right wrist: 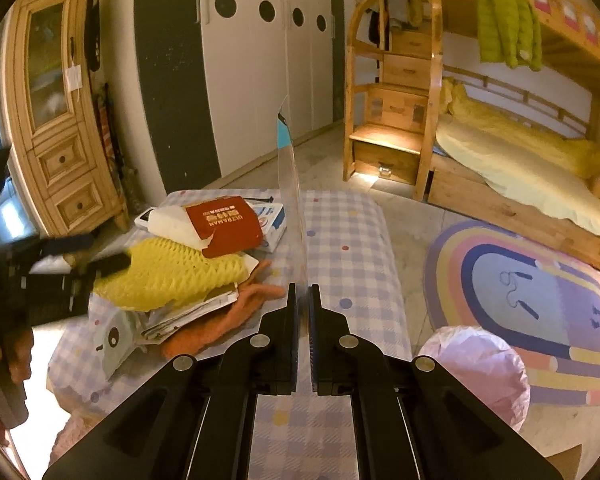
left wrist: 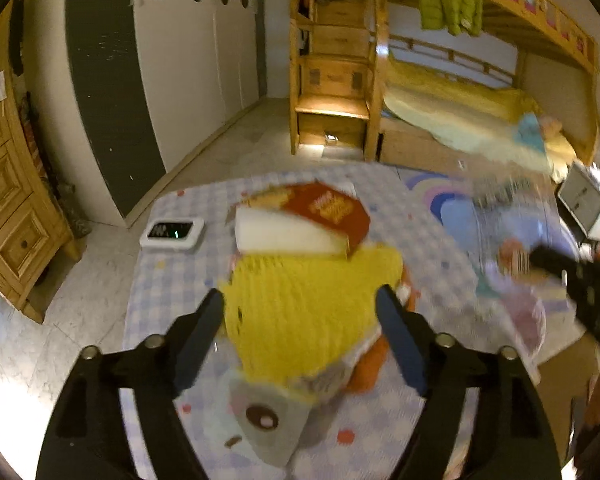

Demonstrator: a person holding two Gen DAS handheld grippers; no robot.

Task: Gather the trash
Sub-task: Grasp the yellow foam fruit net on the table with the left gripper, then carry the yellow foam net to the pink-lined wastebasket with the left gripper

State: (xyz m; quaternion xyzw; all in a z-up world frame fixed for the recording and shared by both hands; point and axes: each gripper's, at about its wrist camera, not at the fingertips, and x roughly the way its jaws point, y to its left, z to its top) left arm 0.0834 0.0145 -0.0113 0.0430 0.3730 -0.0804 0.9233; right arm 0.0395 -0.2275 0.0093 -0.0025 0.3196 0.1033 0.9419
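The right gripper (right wrist: 303,294) pinches a thin clear plastic sheet (right wrist: 290,200) upright between nearly closed fingers. The left gripper (left wrist: 300,304) hangs spread wide, empty, over one yellow honeycomb wrap (left wrist: 300,308) and one red carton (left wrist: 324,212) on the checkered desk (right wrist: 352,248). Only the right view shows one pink bag (right wrist: 480,368).

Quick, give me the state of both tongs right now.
Left tongs: open, fingers either side of the yellow honeycomb paper, not closed on it.
Right tongs: shut on a clear plastic sheet, held upright.
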